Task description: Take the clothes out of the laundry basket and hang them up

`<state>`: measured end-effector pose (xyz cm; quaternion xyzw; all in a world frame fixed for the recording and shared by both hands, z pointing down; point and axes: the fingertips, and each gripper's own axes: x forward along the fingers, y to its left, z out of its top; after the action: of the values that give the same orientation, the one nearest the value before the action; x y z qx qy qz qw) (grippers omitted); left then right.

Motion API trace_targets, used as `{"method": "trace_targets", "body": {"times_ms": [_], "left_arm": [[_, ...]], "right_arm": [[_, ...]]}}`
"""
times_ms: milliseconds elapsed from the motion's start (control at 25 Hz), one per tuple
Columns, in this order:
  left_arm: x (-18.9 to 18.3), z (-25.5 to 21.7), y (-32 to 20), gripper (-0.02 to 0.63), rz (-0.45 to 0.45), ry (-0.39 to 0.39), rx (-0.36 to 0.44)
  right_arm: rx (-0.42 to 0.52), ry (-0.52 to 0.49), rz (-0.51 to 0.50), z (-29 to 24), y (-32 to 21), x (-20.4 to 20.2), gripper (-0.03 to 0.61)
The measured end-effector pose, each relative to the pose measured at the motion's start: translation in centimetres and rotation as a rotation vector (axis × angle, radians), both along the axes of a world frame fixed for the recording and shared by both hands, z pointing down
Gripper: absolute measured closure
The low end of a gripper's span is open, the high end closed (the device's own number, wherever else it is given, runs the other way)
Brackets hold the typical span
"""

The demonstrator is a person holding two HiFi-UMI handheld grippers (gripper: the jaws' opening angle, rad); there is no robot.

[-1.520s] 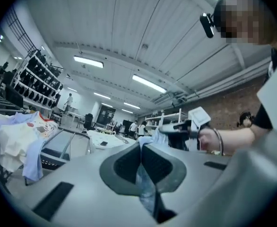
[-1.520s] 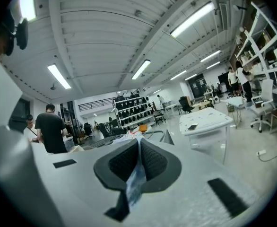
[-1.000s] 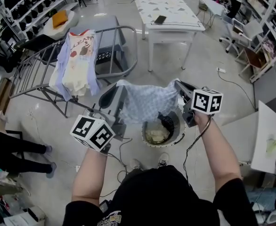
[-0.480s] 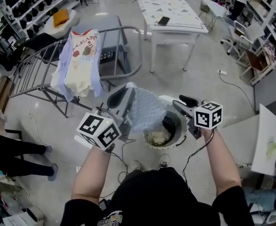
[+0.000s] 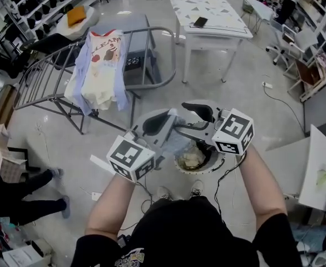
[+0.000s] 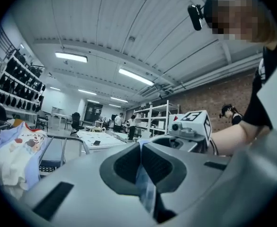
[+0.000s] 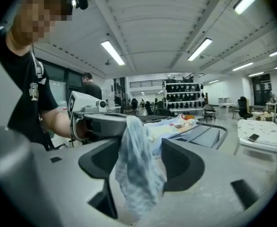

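Above basket (image 5: 214, 164), L tool (image 6: 141, 150) clenches blue cloth (image 7: 138, 178); R tool (image 7: 139, 150) just opening, cloth loose between; rack (image 5: 46, 88) w/ shirts (image 5: 103, 71) beyond.

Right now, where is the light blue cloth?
The cloth is mid head view, above the laundry basket, pinched in the left gripper and hanging loose between the right gripper's jaws, which have just been opening.
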<state>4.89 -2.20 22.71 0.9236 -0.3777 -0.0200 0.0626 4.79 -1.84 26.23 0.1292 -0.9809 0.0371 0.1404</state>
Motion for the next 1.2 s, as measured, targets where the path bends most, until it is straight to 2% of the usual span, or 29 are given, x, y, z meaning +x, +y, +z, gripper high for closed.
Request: {"method": "trace_targets", "body": {"times_ms": [120,200,280,600,720,840,960,1200], "left_arm": [[0.3,0.7,1.1,0.604,0.031,-0.041,0.013],[0.3,0.8,1.7,0.604,0.038,-0.063,0.023],[-0.1,0.9,1.9,0.604,0.025,-0.084,0.031],[-2.4,3.3,1.8,0.600,-0.005,-0.121,0.011],[-4.8,5.0,1.9,0.550,-0.038,-0.104,-0.039],[-7.9,7.6,1.7,0.468,-0.101,-0.066,-0.116],[-9.9,10.5,1.6,0.426,-0.137,-0.044,-0.195],[-10.5,13.5,1.4,0.351,-0.125,-0.026,-0.264]], "right_arm": [[-0.015,0.082,-0.092,1.5,1.2,-1.8,0.339],[-0.004,0.136,-0.104,2.8,1.6,-2.2,0.371],[0.012,0.169,-0.092,3.5,1.6,-2.4,0.520],[0.029,0.146,-0.008,3.1,0.6,-1.4,0.548],[0.024,0.082,0.013,2.0,0.2,-0.3,0.549],[0.021,0.010,-0.016,-0.2,0.2,0.2,0.549],[0.034,-0.033,-0.062,-2.1,0.7,-0.1,0.551],[0.111,-0.088,-0.150,-6.7,3.2,-1.4,0.550]]}}
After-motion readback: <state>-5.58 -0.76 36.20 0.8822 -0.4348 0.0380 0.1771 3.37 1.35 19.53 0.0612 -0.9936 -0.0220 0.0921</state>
